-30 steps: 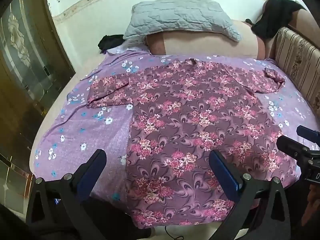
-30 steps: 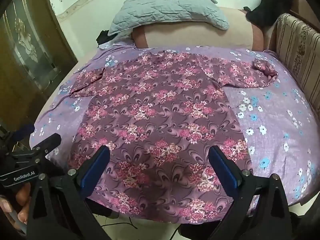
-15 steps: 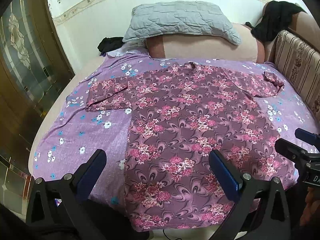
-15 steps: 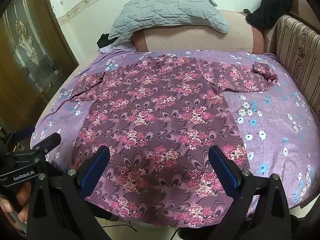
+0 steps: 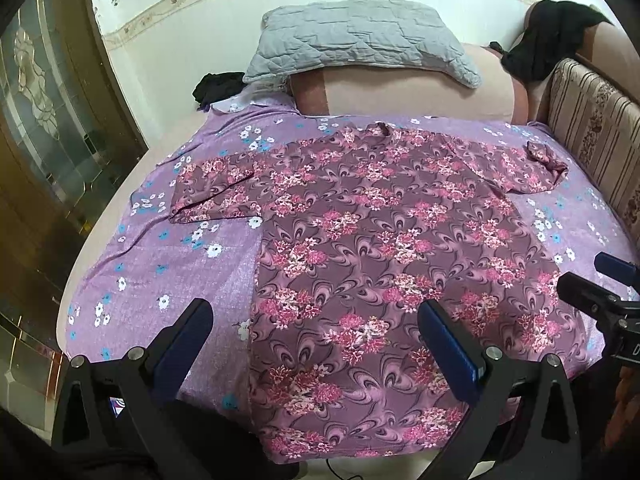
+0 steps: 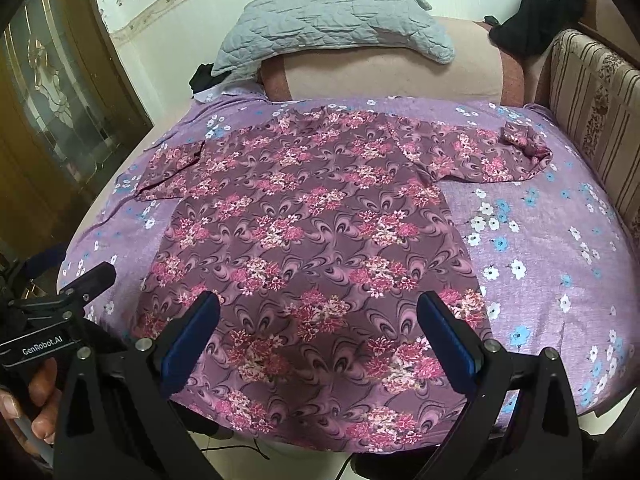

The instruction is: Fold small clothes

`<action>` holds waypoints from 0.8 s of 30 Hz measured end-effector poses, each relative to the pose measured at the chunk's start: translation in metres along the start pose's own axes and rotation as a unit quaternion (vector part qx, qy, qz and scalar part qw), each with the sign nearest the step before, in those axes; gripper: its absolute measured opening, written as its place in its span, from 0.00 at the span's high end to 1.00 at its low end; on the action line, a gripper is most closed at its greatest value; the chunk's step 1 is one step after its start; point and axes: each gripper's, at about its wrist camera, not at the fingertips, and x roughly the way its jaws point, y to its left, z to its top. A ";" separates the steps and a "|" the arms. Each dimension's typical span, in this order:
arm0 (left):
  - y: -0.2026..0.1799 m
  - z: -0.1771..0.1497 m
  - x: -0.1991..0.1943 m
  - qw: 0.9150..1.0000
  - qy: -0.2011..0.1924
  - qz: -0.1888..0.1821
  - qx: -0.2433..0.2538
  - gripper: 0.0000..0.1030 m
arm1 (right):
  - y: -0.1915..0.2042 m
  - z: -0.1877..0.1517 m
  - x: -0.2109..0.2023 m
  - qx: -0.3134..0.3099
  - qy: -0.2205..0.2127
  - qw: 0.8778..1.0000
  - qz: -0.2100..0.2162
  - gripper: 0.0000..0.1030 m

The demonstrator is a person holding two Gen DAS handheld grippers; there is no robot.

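On the bed [image 5: 168, 264], floral shirt [image 6: 312, 240] flat; both "GenRobot.AI" grippers' jaws spread wide, empty.

Beyond the jaws, a white wall [image 5: 192, 8] with a patterned border; left of them, a glazed wooden door [image 5: 44, 128]; right, a striped headboard [image 5: 592, 120].
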 end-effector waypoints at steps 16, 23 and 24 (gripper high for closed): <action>0.000 0.005 0.000 1.000 0.001 -0.006 -0.002 0.01 | -0.001 0.007 -0.002 -0.002 -0.003 1.000 0.001 0.04; 0.000 0.008 0.003 1.000 0.004 -0.007 -0.001 0.01 | -0.001 0.008 -0.001 -0.003 -0.003 1.000 0.001 0.04; -0.001 0.008 0.004 1.000 0.005 -0.007 0.000 0.01 | -0.001 0.008 -0.001 -0.003 -0.003 1.000 0.001 0.04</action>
